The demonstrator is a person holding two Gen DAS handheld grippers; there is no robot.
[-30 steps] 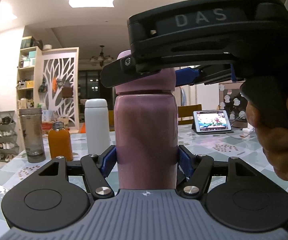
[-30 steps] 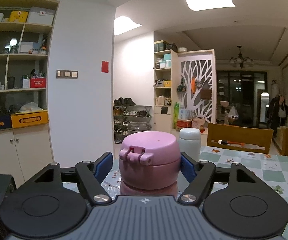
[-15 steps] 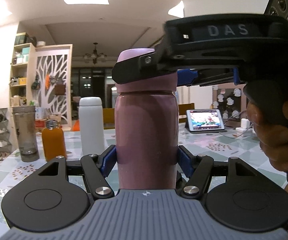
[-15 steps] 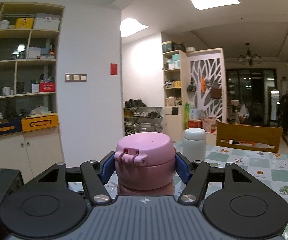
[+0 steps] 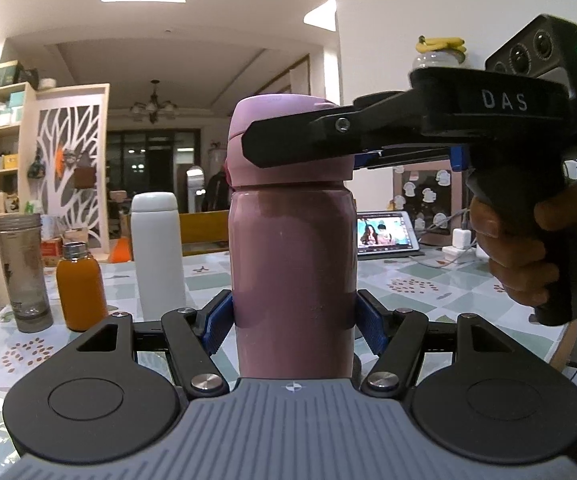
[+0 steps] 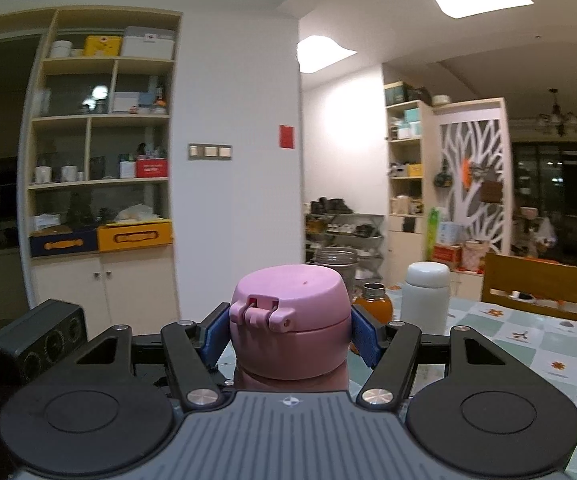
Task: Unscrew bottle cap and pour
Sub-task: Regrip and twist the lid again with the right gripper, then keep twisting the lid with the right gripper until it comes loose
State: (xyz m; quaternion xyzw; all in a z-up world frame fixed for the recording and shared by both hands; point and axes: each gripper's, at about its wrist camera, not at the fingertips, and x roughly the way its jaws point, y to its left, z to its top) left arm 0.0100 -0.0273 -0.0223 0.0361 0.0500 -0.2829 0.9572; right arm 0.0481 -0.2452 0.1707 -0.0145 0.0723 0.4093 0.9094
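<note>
A tall pink insulated bottle [image 5: 292,276] stands upright, its body clamped between the blue pads of my left gripper [image 5: 293,322]. Its pink flip-top cap [image 5: 288,140] sits on the bottle. My right gripper [image 6: 290,336] is shut on the cap [image 6: 288,320], blue pads on both sides, hinge facing the camera. In the left wrist view the right gripper [image 5: 328,140] reaches in from the right at cap height, held by a hand [image 5: 528,248].
On the patterned table [image 5: 408,280] stand a white bottle [image 5: 158,256], an orange bottle [image 5: 80,284] and a clear grey tumbler [image 5: 22,272] to the left, and a tablet [image 5: 386,234] at the back right. A wooden chair [image 6: 544,284] stands behind the table.
The right gripper, still shut on the cap, has swung round it; in the left wrist view it went from across the top to reaching from the right. The bottle stays gripped.
</note>
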